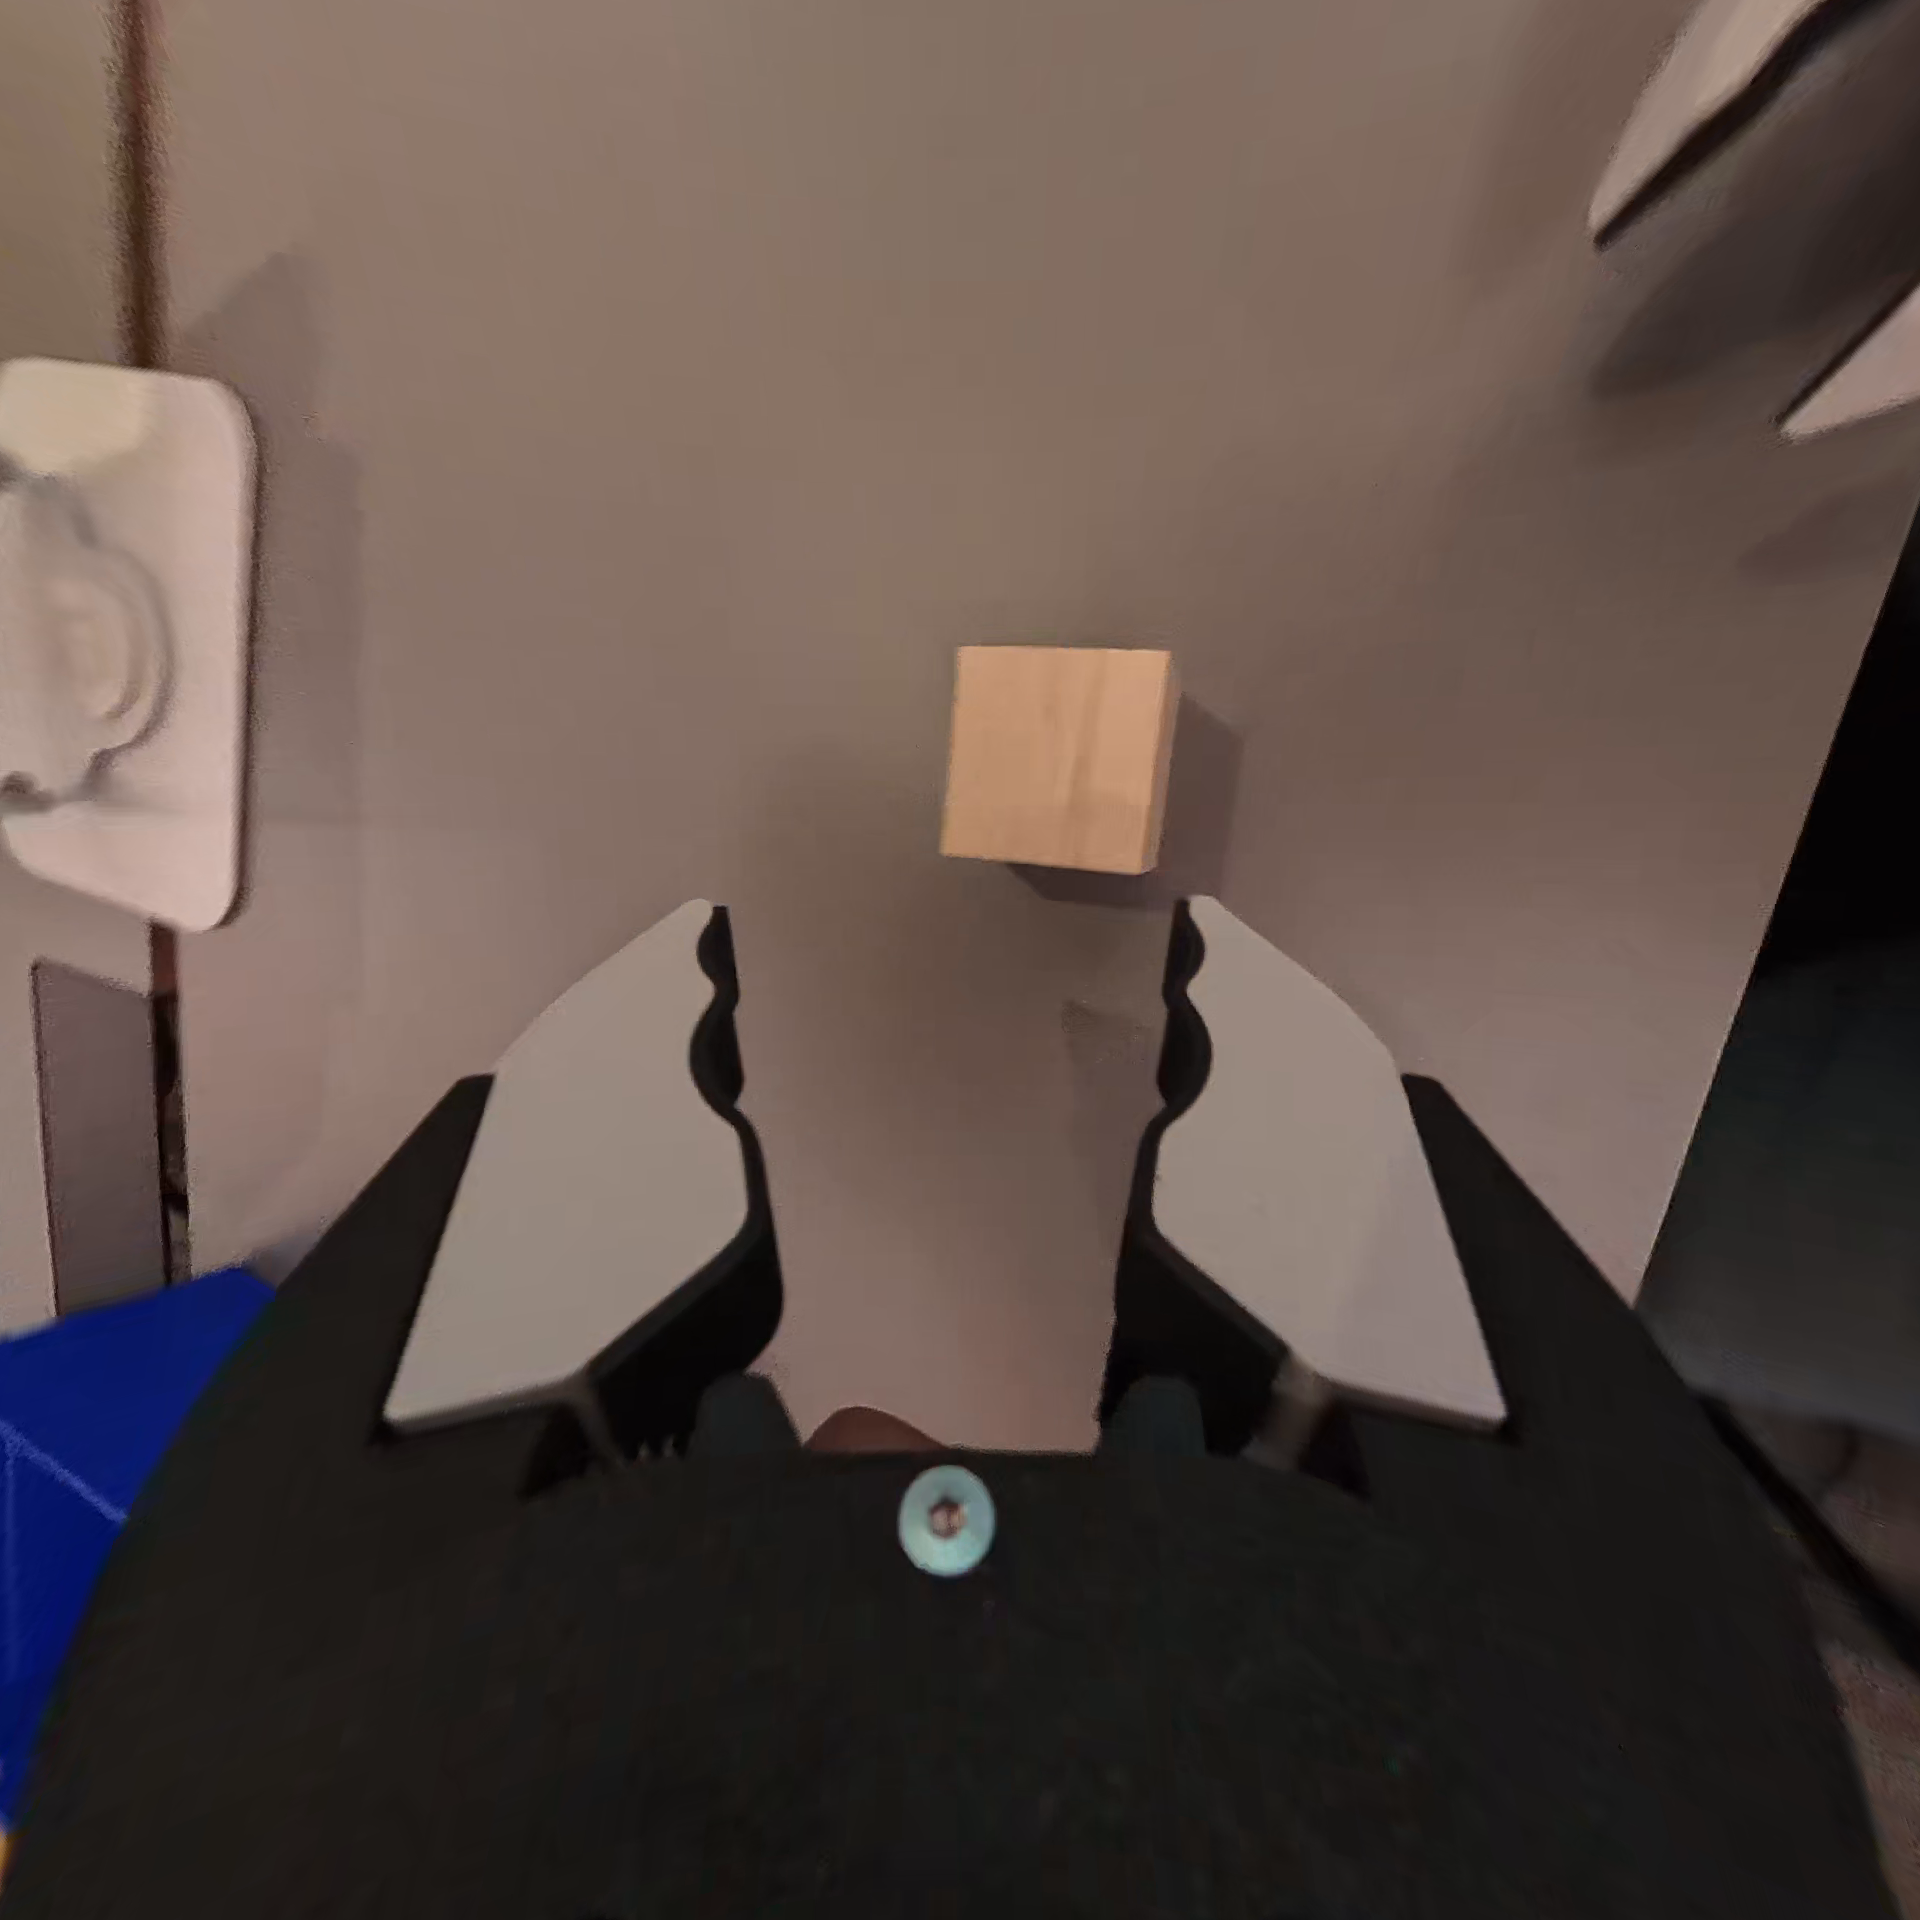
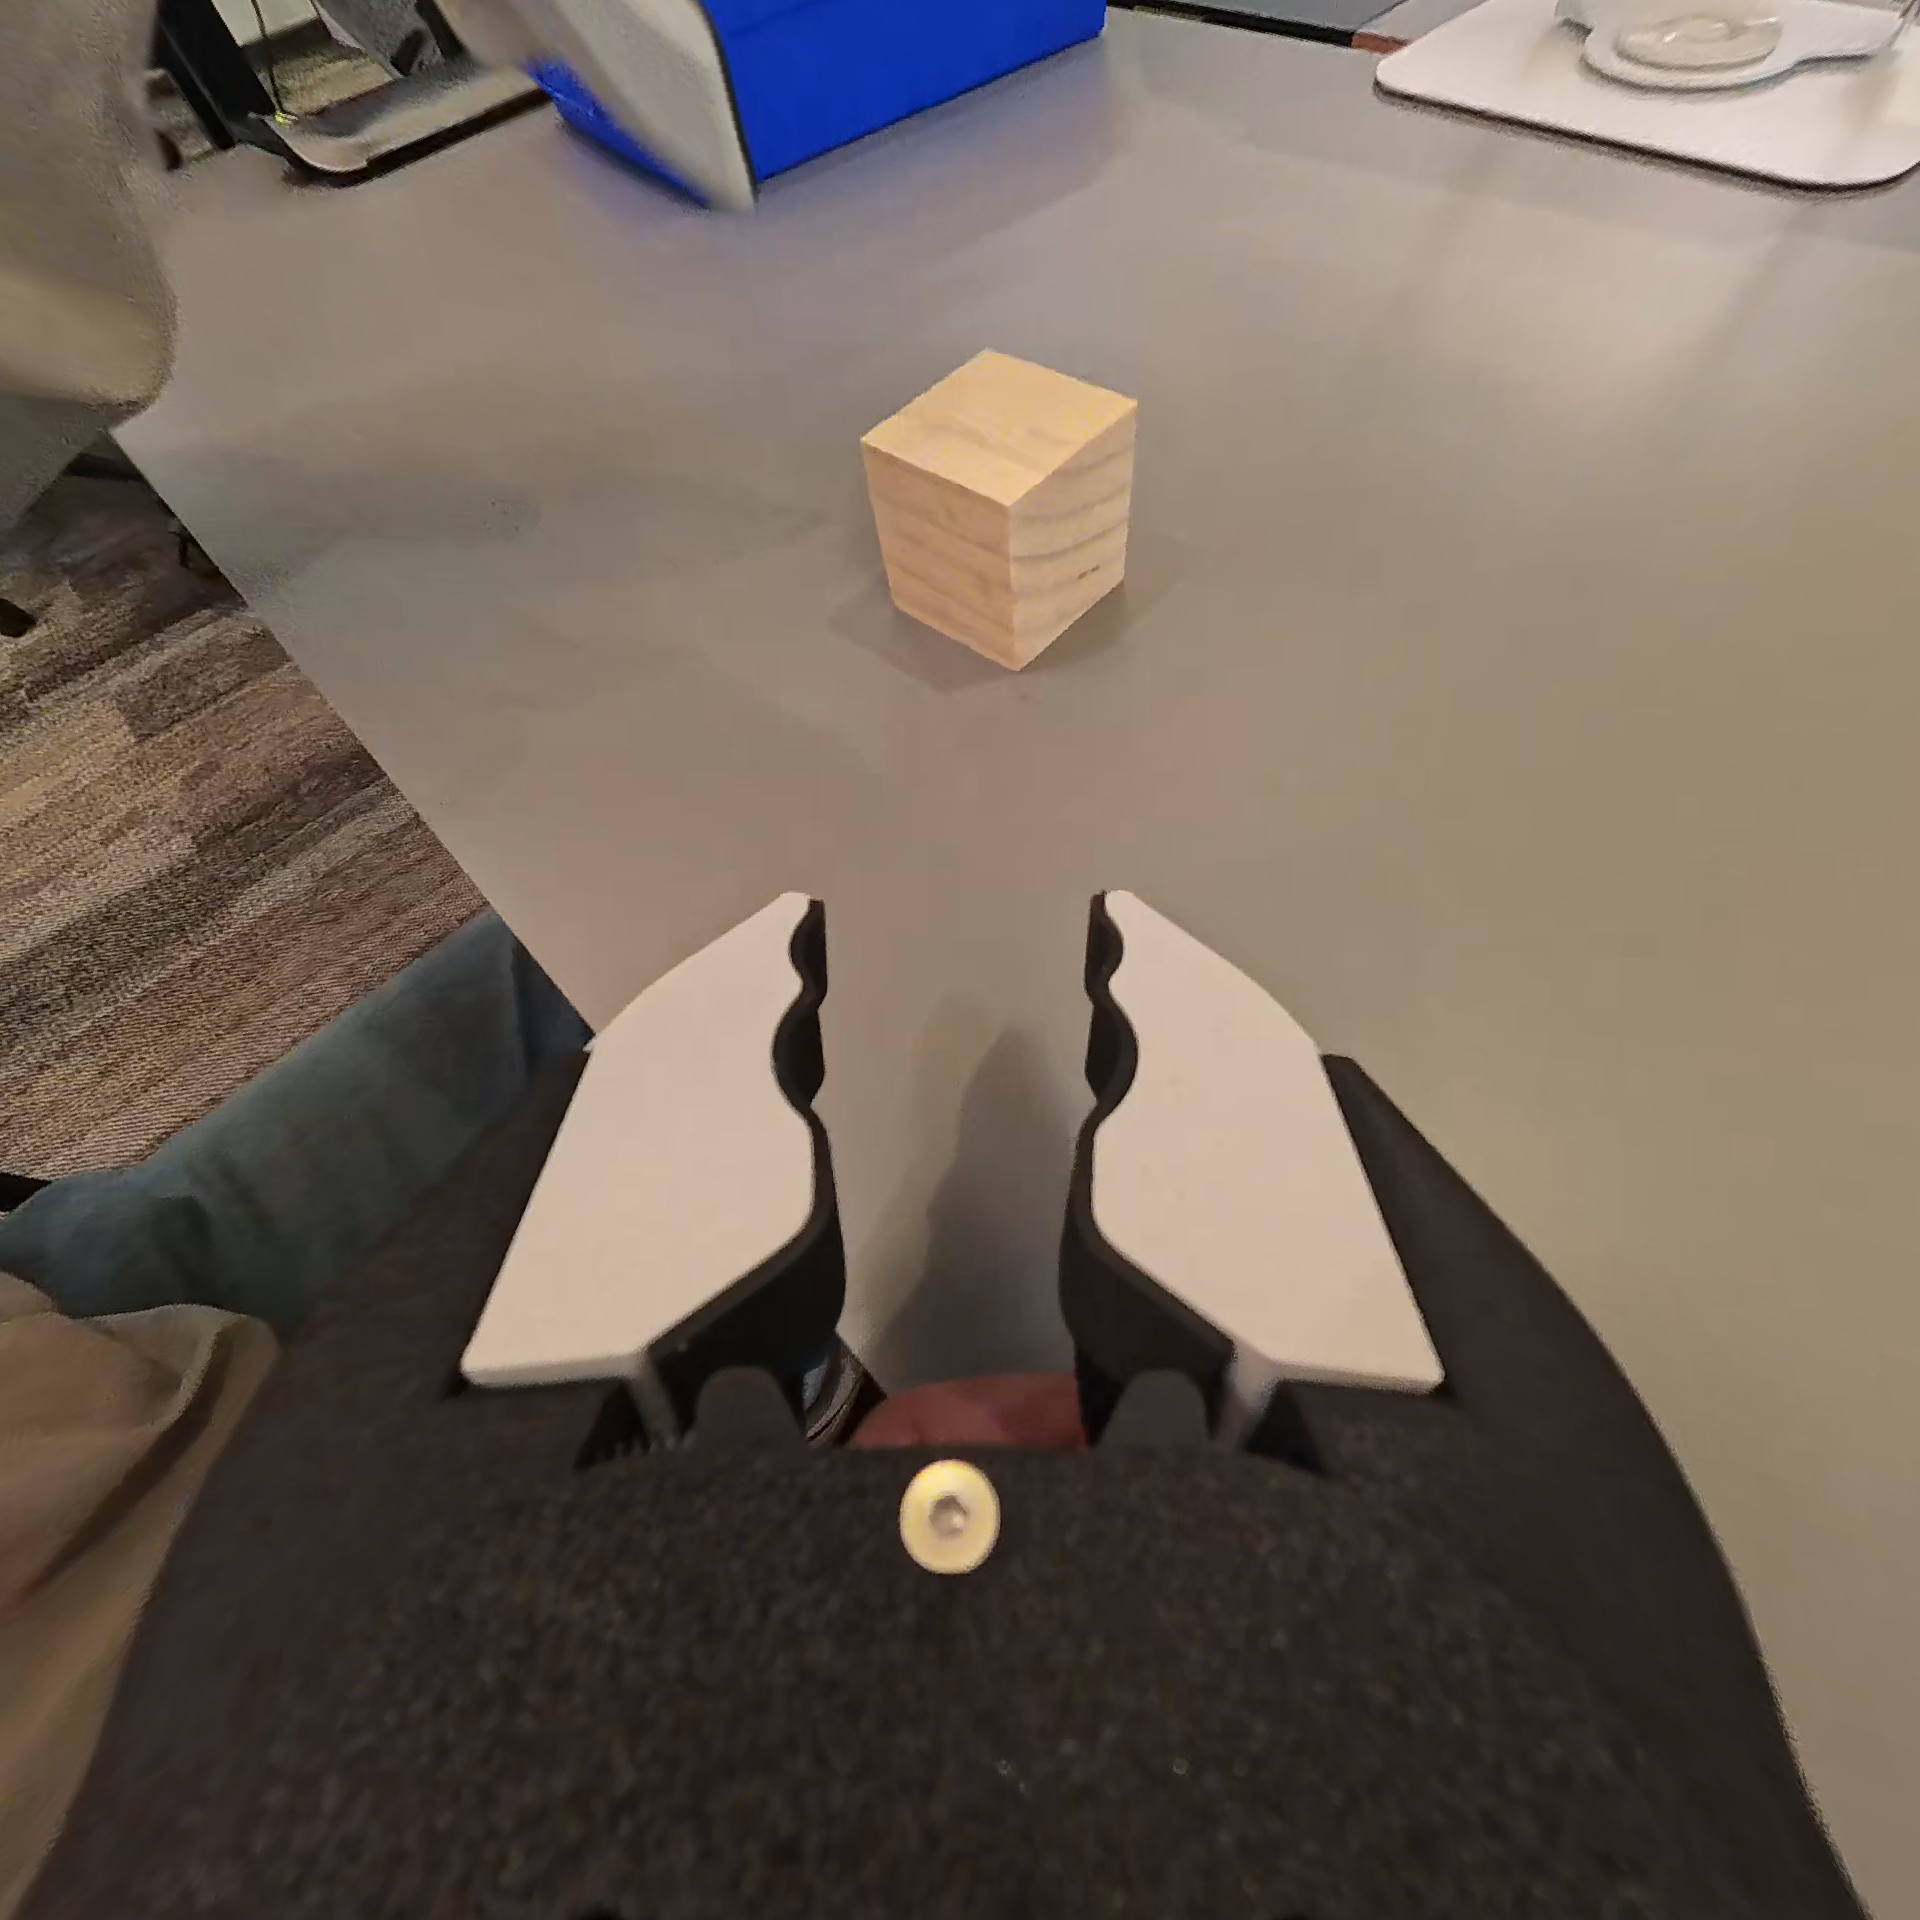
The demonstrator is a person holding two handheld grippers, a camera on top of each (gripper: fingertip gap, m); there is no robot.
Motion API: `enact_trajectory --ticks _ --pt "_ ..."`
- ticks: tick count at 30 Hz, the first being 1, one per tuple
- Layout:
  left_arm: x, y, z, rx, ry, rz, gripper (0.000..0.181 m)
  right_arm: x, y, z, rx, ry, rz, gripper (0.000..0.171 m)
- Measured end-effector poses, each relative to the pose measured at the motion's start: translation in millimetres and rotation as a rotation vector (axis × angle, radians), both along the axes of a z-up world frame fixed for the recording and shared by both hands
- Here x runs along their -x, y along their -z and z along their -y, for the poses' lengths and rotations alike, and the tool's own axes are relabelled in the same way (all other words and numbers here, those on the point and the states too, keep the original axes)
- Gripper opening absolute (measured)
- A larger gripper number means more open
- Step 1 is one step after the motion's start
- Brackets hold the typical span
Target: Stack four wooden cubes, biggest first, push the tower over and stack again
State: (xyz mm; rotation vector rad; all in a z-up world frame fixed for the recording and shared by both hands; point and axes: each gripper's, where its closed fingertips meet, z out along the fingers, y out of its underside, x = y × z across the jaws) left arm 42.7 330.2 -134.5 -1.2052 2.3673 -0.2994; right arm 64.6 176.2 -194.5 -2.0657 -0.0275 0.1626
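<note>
Left hand-held gripper (image 1: 951, 914) spread wide, empty, hovering just short of the wooden cube (image 1: 1058, 756). Right hand-held gripper (image 2: 956, 906) also spread, empty, well back from it. Cube alone mid tabletop (image 2: 1455, 623), bare surface all around. Tabletop edge off left, blue box (image 2: 914, 73) far back.

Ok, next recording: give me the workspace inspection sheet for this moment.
Surface: grey table, bare around the cube.
Job's things: one wooden cube standing on the table, untouched; other three cubes not in view.
Clutter: blue box at the far edge; white mat with a clear glass piece on it.
Grippers: left gripper open, empty, short of the cube; right gripper open, empty, farther back.
Cables: nothing seen.
Surroundings: patterned carpet; a person's trouser leg.
</note>
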Motion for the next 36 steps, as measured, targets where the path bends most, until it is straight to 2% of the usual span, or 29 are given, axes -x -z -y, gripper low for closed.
enact_trajectory --ticks 3,8,9,10,11,16,19,23,27,29,32,36 --pt "-12.4 29.4 11.3 -0.021 0.075 -0.156 0.081 0.6 -4.8 0.8 -0.01 -0.002 0.002 0.048" --pt "-26.4 73.2 6.4 -0.036 0.062 -0.32 0.084 2.3 -9.3 2.1 -0.02 -0.009 0.003 0.048" --pt "-23.6 81.9 10.3 -0.007 0.072 -0.361 0.079 2.7 -9.8 2.2 -0.022 -0.01 0.002 0.048" --pt "-18.8 88.8 15.5 0.024 0.091 -0.402 0.06 3.0 -10.0 2.3 -0.022 -0.012 0.001 0.048" --pt "-18.8 91.8 16.8 0.029 0.086 -0.404 0.059 3.3 -10.2 2.5 -0.022 -0.013 0.001 0.048" --pt "-17.6 82.3 5.1 -0.027 0.093 -0.332 0.059 4.6 -11.5 2.4 -0.028 -0.017 -0.008 0.048" --pt "-12.6 45.3 -11.4 0.047 0.037 -0.21 0.059 5.5 -11.2 2.3 -0.028 -0.019 -0.013 0.048" --pt "8.3 -31.6 -72.2 0.064 -0.114 0.019 0.059 7.2 -7.3 0.3 -0.023 -0.023 -0.026 0.047" --pt "44.5 -110.6 -160.6 0.054 -0.334 0.214 0.059 9.7 0.3 -2.9 -0.008 -0.029 -0.039 0.047" --pt "60.7 -139.3 -213.7 0.021 -0.468 0.278 0.059 11.5 4.2 -4.4 0.002 -0.032 -0.041 0.047" --pt "77.3 -154.0 -299.5 -0.026 -0.7 0.298 0.059 13.2 9.4 -7.0 0.018 -0.036 -0.036 0.047" --pt "78.4 -125.9 -399.4 -0.014 -0.946 0.265 0.059 13.5 14.5 -10.2 0.031 -0.034 -0.033 0.047"
